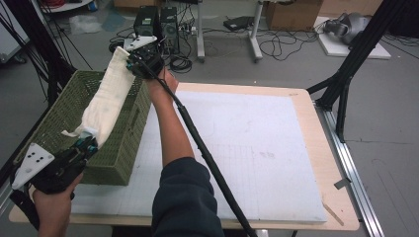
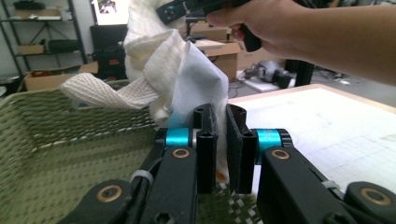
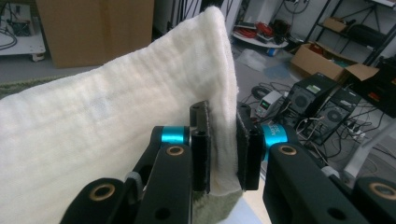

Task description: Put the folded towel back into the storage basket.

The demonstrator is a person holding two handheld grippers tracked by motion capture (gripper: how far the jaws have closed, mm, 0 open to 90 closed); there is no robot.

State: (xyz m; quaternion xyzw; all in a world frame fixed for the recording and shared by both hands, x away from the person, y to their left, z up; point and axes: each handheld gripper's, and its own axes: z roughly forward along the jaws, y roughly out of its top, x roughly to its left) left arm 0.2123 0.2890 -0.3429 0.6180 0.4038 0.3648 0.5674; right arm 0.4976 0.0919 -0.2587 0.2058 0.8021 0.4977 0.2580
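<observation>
A cream-white towel (image 1: 108,98) is stretched lengthwise above a green woven basket (image 1: 64,118) at the table's left. My left gripper (image 1: 88,144) is shut on the towel's near end, above the basket's near wall. In the left gripper view the cloth (image 2: 182,79) is pinched between the jaws, with the basket (image 2: 56,149) below. My right gripper (image 1: 141,60) is shut on the towel's far end, over the basket's far right corner. The right gripper view shows the folded towel edge (image 3: 140,102) clamped between the black jaws.
A white gridded mat (image 1: 247,143) covers the wooden table (image 1: 326,163) to the right of the basket. A black cable (image 1: 207,158) trails from the right gripper across the mat. Computer towers (image 1: 158,22), boxes and cables lie on the floor beyond.
</observation>
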